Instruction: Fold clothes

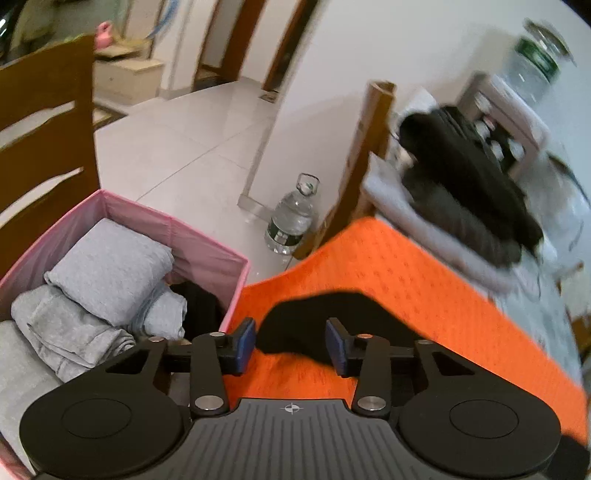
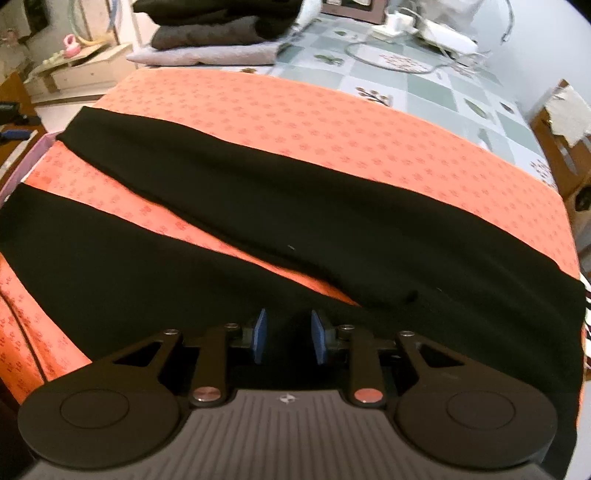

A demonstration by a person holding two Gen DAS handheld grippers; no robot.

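Black trousers (image 2: 295, 221) lie spread on an orange patterned cloth (image 2: 295, 110) covering the table, their two legs running to the left with orange showing between them. My right gripper (image 2: 288, 339) is open, its blue pads just over the near leg by the crotch. My left gripper (image 1: 291, 341) is open above the end of a black trouser leg (image 1: 325, 325) at the orange cloth's (image 1: 424, 288) left edge, near a pink box (image 1: 177, 229).
The pink box holds folded grey clothes (image 1: 107, 266). A stack of folded dark and grey clothes (image 2: 218, 33) sits at the table's far end, also in the left wrist view (image 1: 461, 184). A water bottle (image 1: 291, 218) stands on the floor. Wooden chairs (image 1: 40, 122) flank the table. Cables (image 2: 413, 40) lie far right.
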